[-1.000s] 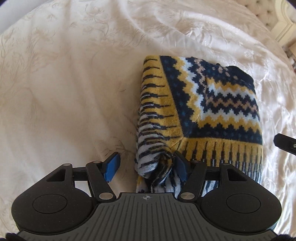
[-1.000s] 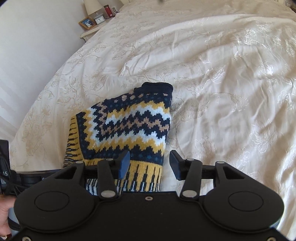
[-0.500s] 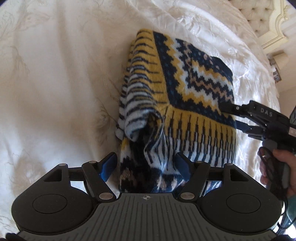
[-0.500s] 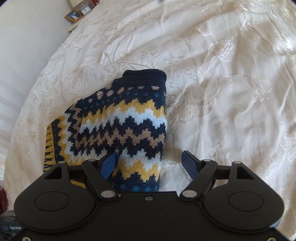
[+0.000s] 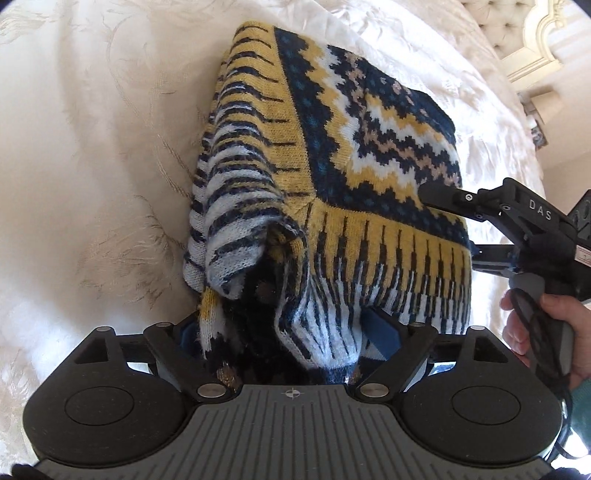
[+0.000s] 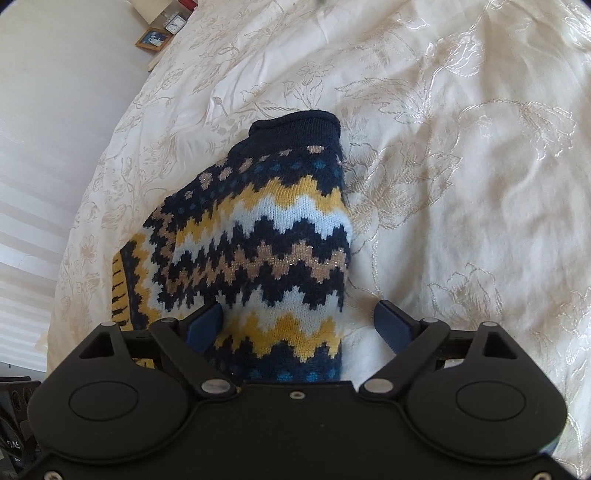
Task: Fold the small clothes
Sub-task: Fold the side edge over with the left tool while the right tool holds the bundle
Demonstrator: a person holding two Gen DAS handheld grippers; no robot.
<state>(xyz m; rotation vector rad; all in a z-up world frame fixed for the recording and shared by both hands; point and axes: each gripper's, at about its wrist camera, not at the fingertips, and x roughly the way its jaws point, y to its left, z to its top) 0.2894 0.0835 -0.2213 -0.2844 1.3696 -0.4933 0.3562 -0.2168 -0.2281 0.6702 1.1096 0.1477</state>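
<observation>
A small knitted sweater [image 5: 369, 155], navy with yellow, white and tan zigzags, lies folded on the cream bedspread [image 5: 92, 166]. Its striped near corner is bunched and stands up between the wide-apart fingers of my left gripper [image 5: 284, 332], which is open. My right gripper [image 6: 299, 325] is open too, and the sweater's [image 6: 258, 236] right folded edge runs between its fingers. In the left wrist view the right gripper [image 5: 448, 225] reaches in from the right; its upper finger lies over the sweater's zigzag panel. The navy collar [image 6: 295, 125] points away.
A person's hand [image 5: 535, 321] holds the right gripper's handle. A tufted headboard [image 5: 517, 26] shows at the top right. The bed's left edge meets a white wall [image 6: 55, 110]. A framed picture [image 6: 153, 38] and a small clock [image 6: 175, 24] stand on a bedside table.
Both grippers have moved forward over the sweater, which now fills more of each view. The fingers of both have spread wider. The right gripper has come into the left wrist view.
</observation>
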